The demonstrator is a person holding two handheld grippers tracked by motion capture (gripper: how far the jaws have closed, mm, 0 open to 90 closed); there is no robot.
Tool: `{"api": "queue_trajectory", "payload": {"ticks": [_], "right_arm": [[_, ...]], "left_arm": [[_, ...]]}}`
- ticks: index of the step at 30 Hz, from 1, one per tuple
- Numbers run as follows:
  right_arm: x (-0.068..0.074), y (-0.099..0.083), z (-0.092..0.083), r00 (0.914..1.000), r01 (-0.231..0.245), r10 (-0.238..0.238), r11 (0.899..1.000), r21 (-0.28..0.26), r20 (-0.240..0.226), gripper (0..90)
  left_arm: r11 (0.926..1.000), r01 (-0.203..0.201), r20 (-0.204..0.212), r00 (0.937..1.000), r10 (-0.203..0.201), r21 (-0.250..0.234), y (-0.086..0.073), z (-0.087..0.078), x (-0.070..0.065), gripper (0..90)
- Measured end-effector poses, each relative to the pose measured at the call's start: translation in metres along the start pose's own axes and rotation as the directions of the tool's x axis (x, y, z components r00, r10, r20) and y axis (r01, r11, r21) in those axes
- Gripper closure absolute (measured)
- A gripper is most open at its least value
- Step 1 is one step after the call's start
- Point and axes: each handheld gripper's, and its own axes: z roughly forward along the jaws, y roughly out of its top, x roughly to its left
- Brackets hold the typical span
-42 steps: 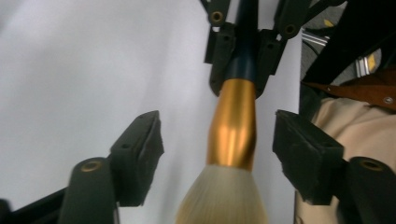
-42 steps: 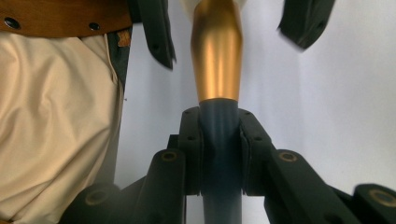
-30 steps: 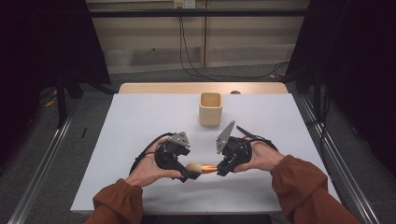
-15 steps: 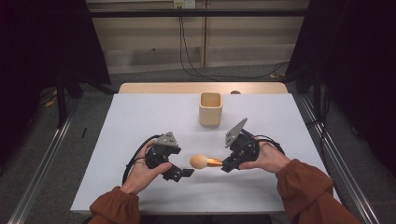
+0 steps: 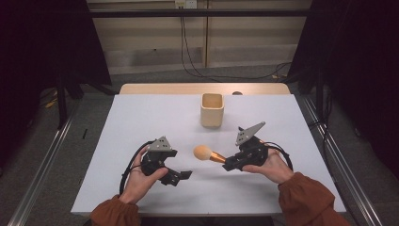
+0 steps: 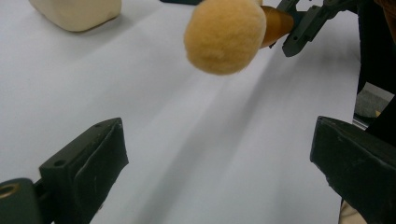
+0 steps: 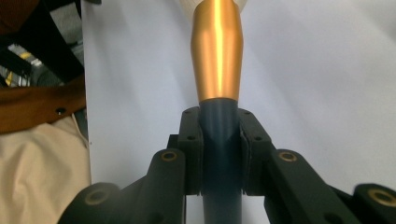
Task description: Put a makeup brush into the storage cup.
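1. A white counter is filling the middle of the high view, with grey floor, dark curtains and cables lying around it.
2. A cream-coloured cup is standing upright just above the centre of the frame, well apart from both hands.
3. The right hand-held gripper is sitting right of centre in the lower half of the high view, pointing toward the left of the frame.
4. Its jaws are pressing closed on the dark handle of a makeup brush; in the right gripper view the brush's gold ferrule is rising straight up from between the two pads.
5. The brush's round, tan head is hanging in the middle of the high view, between the two grippers, below the cup.
6. The left hand-held gripper is sitting left of centre in the lower part of the frame, aiming toward the right.
7. Its jaws are standing wide apart with nothing between them; in the left gripper view the brush is showing at the top centre, beyond the jaws and clear of them.
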Motion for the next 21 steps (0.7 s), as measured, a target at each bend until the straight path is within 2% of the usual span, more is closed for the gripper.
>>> {"api": "queue_trajectory", "payload": {"ticks": [2,4,9,10,15,21], "right_arm": [[0.001,-0.004,0.000,0.9999,-0.008,0.007,0.999,-0.037,-0.011,75.2],[0.002,-0.007,0.001,0.9997,-0.017,0.016,0.998,-0.068,-0.019,75.2],[0.005,-0.014,0.004,0.9994,-0.035,0.035,0.989,-0.145,-0.006,75.2],[0.006,-0.014,0.003,0.9992,-0.038,0.040,0.983,-0.178,0.006,75.2],[0.007,-0.014,0.003,0.9990,-0.039,0.044,0.974,-0.223,0.014,75.2],[0.007,-0.020,0.008,0.9971,-0.050,0.065,0.954,-0.295,0.040,75.1]], "left_arm": [[0.9997,0.018,0.028,0.9994,-0.018,-0.014,-0.003,0.000,0.001,4.5],[0.9999,0.014,0.001,0.9999,-0.014,-0.004,-0.004,0.000,0.001,4.7],[0.9994,0.018,-0.007,0.9998,-0.018,-0.028,-0.005,-0.001,0.000,4.5],[0.9994,0.017,-0.010,0.9998,-0.018,-0.031,-0.005,-0.001,0.000,4.5],[0.9992,0.016,-0.014,0.9998,-0.017,-0.037,-0.008,0.000,-0.002,4.5],[0.9985,0.008,-0.039,0.9992,-0.010,-0.054,-0.009,0.000,-0.003,3.9]]}}
